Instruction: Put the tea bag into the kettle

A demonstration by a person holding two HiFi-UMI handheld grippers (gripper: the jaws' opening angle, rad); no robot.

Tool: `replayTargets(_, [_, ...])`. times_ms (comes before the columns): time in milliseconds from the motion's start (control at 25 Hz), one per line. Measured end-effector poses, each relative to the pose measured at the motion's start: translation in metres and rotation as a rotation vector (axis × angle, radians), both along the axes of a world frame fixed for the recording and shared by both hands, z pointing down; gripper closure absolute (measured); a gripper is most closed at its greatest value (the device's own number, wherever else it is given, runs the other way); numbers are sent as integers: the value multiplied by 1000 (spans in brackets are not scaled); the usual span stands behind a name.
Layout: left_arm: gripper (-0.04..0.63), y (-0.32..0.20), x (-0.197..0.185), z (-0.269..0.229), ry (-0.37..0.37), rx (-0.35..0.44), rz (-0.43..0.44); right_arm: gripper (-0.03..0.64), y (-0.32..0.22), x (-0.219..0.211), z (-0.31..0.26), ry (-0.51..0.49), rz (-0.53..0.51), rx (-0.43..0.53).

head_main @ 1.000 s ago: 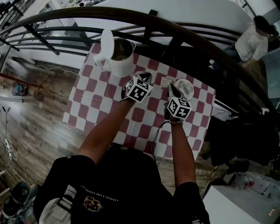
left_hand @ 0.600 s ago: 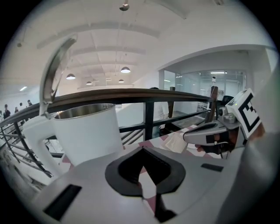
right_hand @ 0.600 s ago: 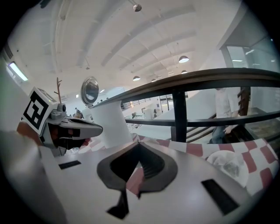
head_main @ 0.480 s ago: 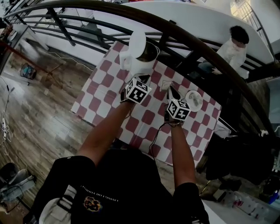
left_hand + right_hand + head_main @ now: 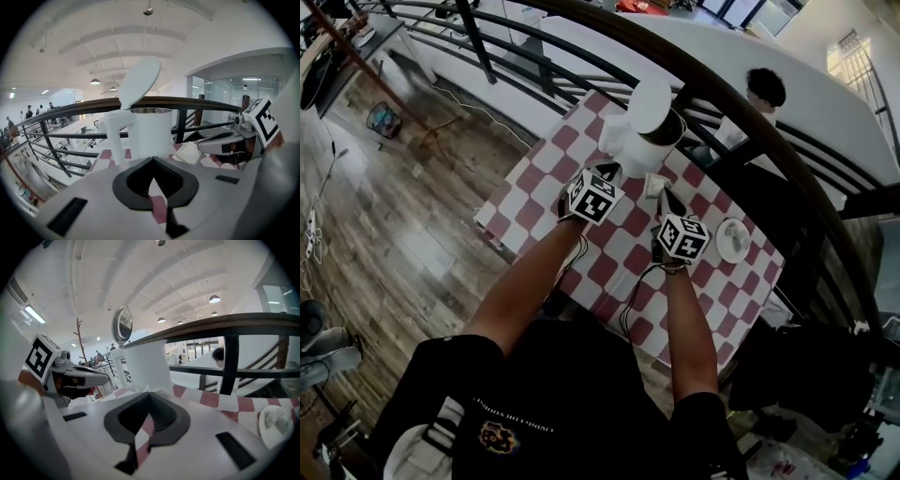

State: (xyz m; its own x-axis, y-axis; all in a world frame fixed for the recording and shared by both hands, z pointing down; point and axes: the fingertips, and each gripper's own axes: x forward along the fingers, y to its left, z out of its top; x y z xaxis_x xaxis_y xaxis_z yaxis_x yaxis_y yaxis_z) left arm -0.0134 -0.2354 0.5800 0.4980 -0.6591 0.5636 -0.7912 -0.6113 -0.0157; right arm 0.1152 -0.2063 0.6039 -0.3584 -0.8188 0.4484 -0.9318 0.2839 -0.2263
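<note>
Halfway there, likely: holds small white paper tea bag [image 5: 654, 184] pinched in closed right tongs [image 5: 664, 194], near tall white lid-up kettle [image 5: 649, 148] on red-checked desk [image 5: 534, 187]; left tongs [image 5: 610, 172] closed, empty. Next: raise over rim, release.

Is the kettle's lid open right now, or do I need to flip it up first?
Open. The lid stands tilted up above the kettle, and the steel rim shows bare beneath it.

right hand-held gripper [image 5: 665, 192]: you carried tea bag [image 5: 653, 185] from plate [image 5: 734, 240] over beside kettle [image 5: 652, 139] | left hand-held gripper [image 5: 611, 171]: followed
</note>
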Motion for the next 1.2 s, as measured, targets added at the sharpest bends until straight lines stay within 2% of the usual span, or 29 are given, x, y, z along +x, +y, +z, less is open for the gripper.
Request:
replayTargets(320, [597, 1, -61, 1, 0, -3, -99, 601, -10, -57, 0, 3, -99, -1])
replayTargets(600, [597, -1, -84, -2, -2, 1, -130, 601, -14, -76, -11, 2, -130, 19])
replayTargets(800, [597, -10, -80, -23, 10, 44, -115, 601, -15, -73, -40, -5, -127, 83])
replayTargets(1200, [597, -28, -33, -124, 66, 220, -25, 601, -22, -50, -143, -16, -103, 309])
